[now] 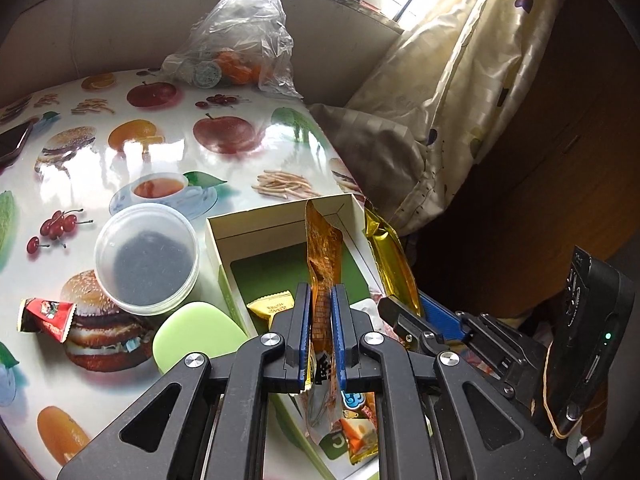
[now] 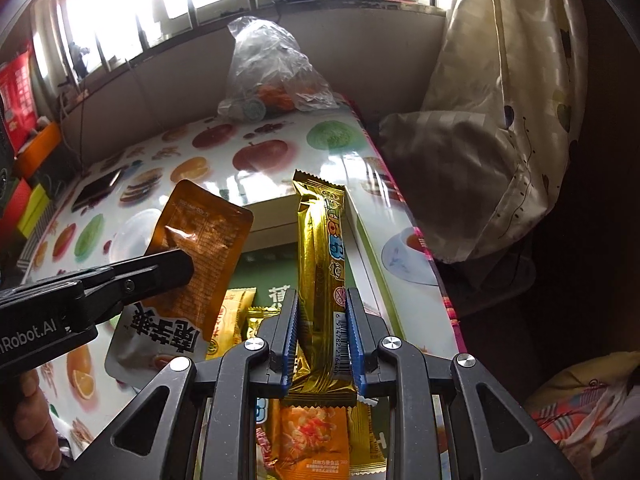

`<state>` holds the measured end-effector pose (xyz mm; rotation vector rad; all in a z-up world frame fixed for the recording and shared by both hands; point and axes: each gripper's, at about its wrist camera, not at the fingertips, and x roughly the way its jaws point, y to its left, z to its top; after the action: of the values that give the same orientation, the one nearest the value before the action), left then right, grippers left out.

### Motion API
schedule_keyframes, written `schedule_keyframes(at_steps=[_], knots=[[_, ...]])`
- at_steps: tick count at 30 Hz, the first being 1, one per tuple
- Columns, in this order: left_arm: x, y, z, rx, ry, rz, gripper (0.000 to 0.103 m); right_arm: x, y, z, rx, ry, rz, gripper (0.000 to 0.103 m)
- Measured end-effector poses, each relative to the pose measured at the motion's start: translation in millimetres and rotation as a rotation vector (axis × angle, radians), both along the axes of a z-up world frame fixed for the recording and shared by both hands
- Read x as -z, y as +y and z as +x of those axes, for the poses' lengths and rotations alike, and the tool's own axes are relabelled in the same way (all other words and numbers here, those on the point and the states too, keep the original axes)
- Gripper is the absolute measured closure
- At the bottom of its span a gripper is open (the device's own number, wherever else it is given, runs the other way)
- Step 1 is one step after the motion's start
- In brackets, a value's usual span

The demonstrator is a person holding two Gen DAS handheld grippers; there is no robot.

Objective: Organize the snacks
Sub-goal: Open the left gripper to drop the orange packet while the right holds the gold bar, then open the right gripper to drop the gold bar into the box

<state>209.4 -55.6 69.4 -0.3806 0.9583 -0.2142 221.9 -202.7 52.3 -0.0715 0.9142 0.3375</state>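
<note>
Table [image 1: 168, 148] with a glossy fruit-and-burger printed cover, set against a wall under a window; a patterned curtain [image 1: 460, 92] hangs past its right edge. At the far edge, a clear plastic bag [image 1: 240, 36] with orange fruit inside. Near the front, an open cardboard box [image 1: 256, 236] with a green floor — small yellow snack packets [image 1: 272, 306] lie in it. Just left of the box: a lidded clear tub [image 1: 146, 258] and a pale green oval case [image 1: 196, 336]; farther left, a red wrapped sweet [image 1: 46, 316] and a dark phone [image 1: 14, 142].

Left gripper [image 1: 321, 320]: jaws pinched on an orange snack pouch [image 1: 324, 252], held upright above the box. Right gripper [image 2: 322, 328]: jaws clamped on a long gold snack bar [image 2: 320, 240] — also over the box, beside the pouch, which blocks part of the tub in the right wrist view.
</note>
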Motion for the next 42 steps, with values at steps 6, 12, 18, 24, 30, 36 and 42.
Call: schedule_keyframes(at_steps=[6,12,18,24,30,36,42], knots=[[10.8,-6.0,4.2,0.007,0.029,0.023,0.092,15.8,-1.0,2.4,-0.003,0.02,-0.027,0.082],[13.0,-9.6,4.5,0.011,0.035,0.036,0.092,18.8,0.0,1.2,-0.017,0.007,-0.028,0.082],[16.0,-9.2,4.3,0.007,0.053,0.027,0.092,19.2,-0.2,-0.2,-0.018,0.006,-0.022,0.081],[11.4,-10.6,0.5,0.015,0.039,0.044,0.092,17.4,1.4,-4.2,-0.024,0.0,-0.017,0.078],[3.9,-10.2,-11.6,0.013,0.018,0.075,0.084,10.5,3.1,-11.8,-0.015,-0.012,-0.007,0.072],[-6.7,-7.9,-28.1,0.021,-0.011,0.094,0.083,-0.8,4.3,-24.3,-0.01,-0.041,0.005,0.068],[-18.7,-1.6,-45.7,0.009,-0.041,0.103,0.083,-10.2,8.4,-38.5,-0.003,-0.055,0.009,0.066]])
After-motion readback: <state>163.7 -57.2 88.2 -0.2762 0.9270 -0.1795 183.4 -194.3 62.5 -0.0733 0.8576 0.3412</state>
